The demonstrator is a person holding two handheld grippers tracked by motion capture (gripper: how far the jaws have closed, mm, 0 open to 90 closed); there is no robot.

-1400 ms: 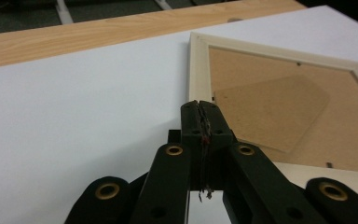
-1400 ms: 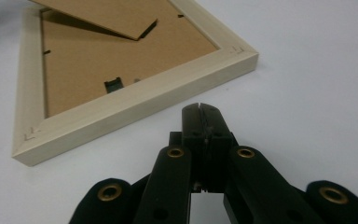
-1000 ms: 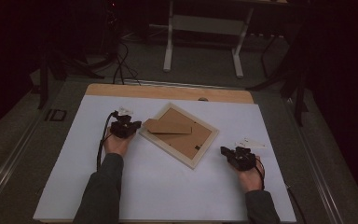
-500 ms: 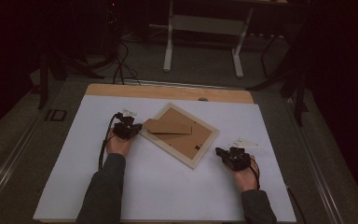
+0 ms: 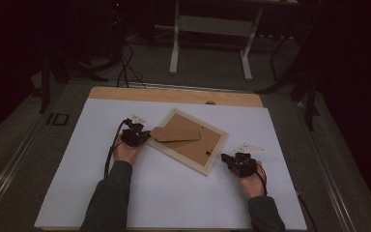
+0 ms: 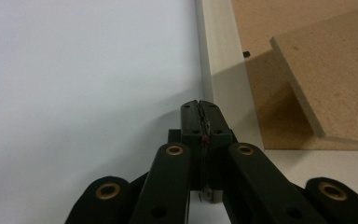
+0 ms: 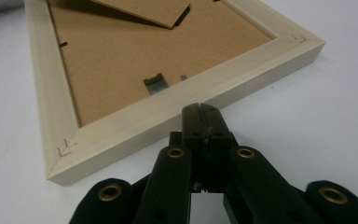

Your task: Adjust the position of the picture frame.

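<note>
A pale wooden picture frame lies face down on the white sheet that covers the counter, turned at an angle so that one corner points toward the person. Its brown backing board faces up, and the cardboard easel stand is lifted off the backing, slanting toward the left side of the frame.

The left gripper sits at the frame's left edge, its jaws pressed fully together with nothing between them. In the left gripper view the closed tips lie just beside the frame's light rail, at its outer edge (whether they actually touch the wood cannot be told). The raised stand shows to the right, casting a shadow on the backing.

The right gripper rests near the frame's lower right side, and its jaws are likewise closed on nothing. In the right gripper view the tips point at the near rail of the frame, just in front of it, with a small metal hanger on the backing beyond.

Both of the person's hands hold the grippers low over the sheet, the left hand near the frame and the right hand closer to the counter's near edge.
</note>
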